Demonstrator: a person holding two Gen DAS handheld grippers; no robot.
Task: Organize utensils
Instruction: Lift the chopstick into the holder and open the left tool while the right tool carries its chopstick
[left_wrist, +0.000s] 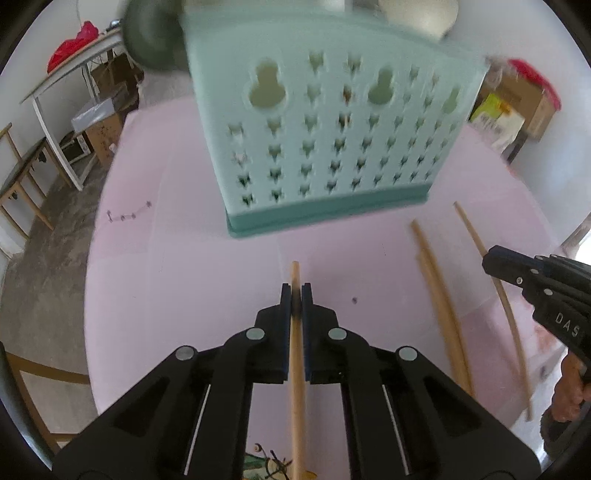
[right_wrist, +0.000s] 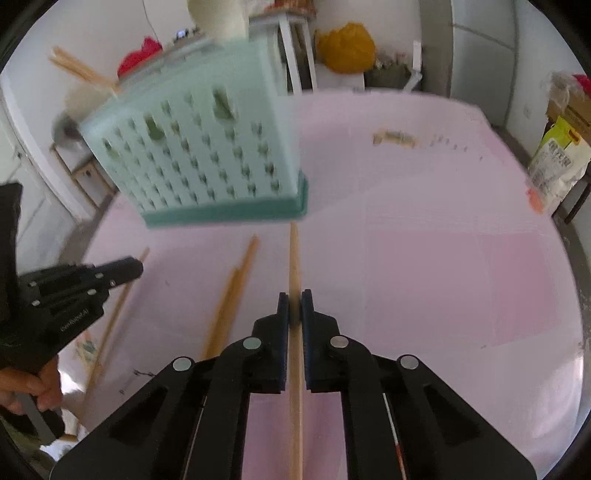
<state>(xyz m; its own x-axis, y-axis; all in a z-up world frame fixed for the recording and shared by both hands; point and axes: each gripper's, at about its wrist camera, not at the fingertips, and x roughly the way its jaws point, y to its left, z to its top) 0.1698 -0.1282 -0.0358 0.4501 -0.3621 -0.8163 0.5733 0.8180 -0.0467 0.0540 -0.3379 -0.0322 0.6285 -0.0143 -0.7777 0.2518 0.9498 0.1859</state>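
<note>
Each gripper is clamped on a chopstick: the left gripper (left_wrist: 295, 291) on one (left_wrist: 297, 369), the right gripper (right_wrist: 294, 295) on another (right_wrist: 294, 266). Two chopsticks (left_wrist: 439, 310) lie loose on the pink surface (left_wrist: 184, 258) near the basket (left_wrist: 325, 129), which already holds some sticks (right_wrist: 81, 70).

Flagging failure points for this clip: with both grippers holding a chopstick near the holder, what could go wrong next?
1. The left gripper pinches its chopstick near the tip; the long free end could swing or slip.
2. The right gripper grips its chopstick lengthwise, awkward for dropping into the teal utensil holder.
3. Loose chopsticks between the grippers could get knocked.
</note>
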